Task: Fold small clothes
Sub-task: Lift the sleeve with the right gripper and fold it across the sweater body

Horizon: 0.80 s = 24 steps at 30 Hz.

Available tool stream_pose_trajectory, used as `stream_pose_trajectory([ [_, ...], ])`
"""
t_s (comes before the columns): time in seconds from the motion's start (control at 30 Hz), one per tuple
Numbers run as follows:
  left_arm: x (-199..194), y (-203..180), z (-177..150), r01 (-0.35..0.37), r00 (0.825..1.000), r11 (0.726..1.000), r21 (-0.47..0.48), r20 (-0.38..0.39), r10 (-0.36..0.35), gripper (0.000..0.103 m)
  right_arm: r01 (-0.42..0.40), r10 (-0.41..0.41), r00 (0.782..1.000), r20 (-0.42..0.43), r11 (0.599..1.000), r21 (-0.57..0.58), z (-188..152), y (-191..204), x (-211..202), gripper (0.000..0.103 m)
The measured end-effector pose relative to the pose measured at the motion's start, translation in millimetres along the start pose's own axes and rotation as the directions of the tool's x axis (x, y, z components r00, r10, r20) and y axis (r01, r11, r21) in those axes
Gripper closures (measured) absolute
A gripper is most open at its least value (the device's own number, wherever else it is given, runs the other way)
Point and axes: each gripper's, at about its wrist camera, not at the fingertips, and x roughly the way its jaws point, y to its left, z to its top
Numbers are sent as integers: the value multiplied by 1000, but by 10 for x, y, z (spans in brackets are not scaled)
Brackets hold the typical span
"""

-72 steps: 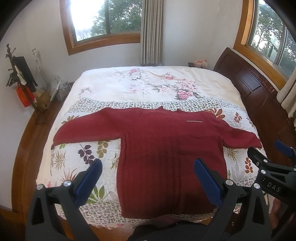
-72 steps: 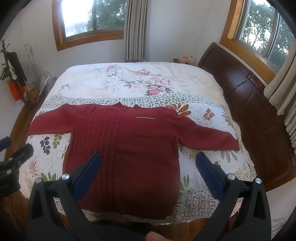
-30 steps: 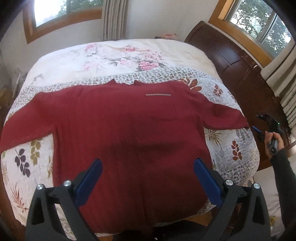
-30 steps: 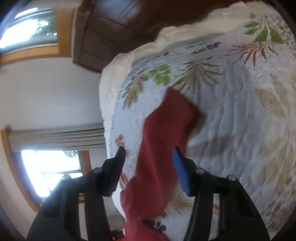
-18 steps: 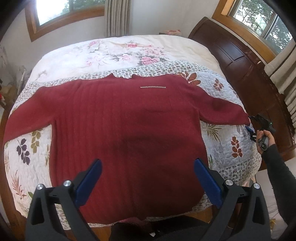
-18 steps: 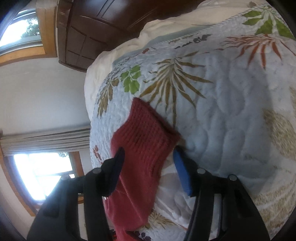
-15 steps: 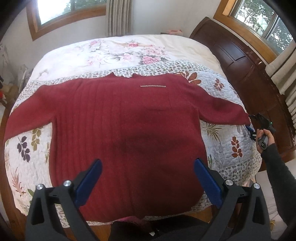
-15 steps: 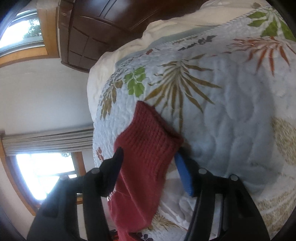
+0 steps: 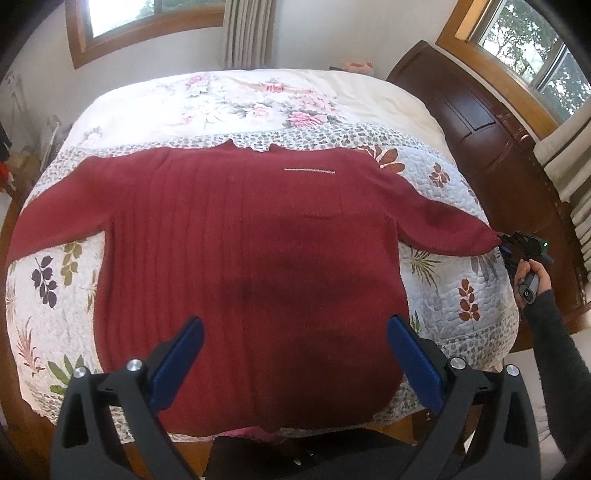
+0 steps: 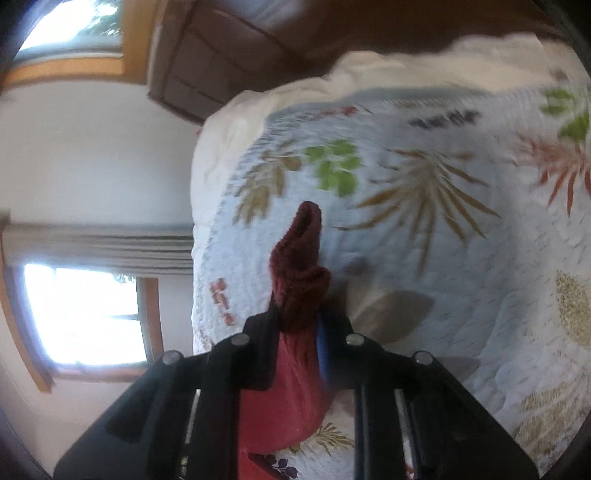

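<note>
While the dark red ribbed knit sweater (image 9: 243, 236) lies spread flat, front down or up I cannot tell, across the leaf-patterned quilted bedspread (image 9: 55, 280), both of its sleeves reach out to either side of the bed. Its hem hangs near the foot edge, and its neckline points toward the floral cream sheet (image 9: 258, 99) farther up the mattress. A thin pale strip (image 9: 309, 170) runs across the chest, just below the collar.

Over the lower half of the sweater hovers the left gripper (image 9: 293, 356), its blue-padded fingers (image 9: 177, 363) spread wide apart with nothing between them, clear of the fabric.

Off at the far side, the right gripper (image 10: 295, 332) has its jaws pinched together on the cuff of the right sleeve (image 10: 299, 266). From the right wrist view the knit bunches up and pokes out past the fingertips, with more of the sleeve trailing back beneath the black frame. From the left wrist view, that same tool (image 9: 517, 245) sits at the very tip of the sleeve, held by a person's hand (image 9: 532, 275) in a dark long sleeve (image 9: 561, 354).

Behind the bed stands a dark wooden headboard (image 9: 476, 122), and a grey curtain (image 9: 249, 33) hangs beside a wood-framed window (image 9: 147, 18).
</note>
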Motion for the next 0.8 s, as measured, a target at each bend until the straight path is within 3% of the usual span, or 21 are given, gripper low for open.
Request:
stream_pose_trajectory([
  [0.3, -7, 236, 5, 115, 993, 990, -80, 22, -114, 4, 22, -11, 999, 42, 962, -272, -296, 981, -292, 87],
  [0.53, 157, 700, -54, 271, 959, 925, -267, -3, -282, 4, 37, -16, 999, 49, 878, -478, -837, 1836, -304, 87],
  [0.67, 86, 862, -35, 317, 948, 914, -252, 54, -314, 4, 34, -9, 999, 46, 815, -578, -1224, 2275, -258, 87],
  [0.8, -58, 1039, 9, 316, 943, 926, -205, 174, -283, 4, 33, -12, 999, 36, 746, -665, -1625, 2687, -154, 87],
])
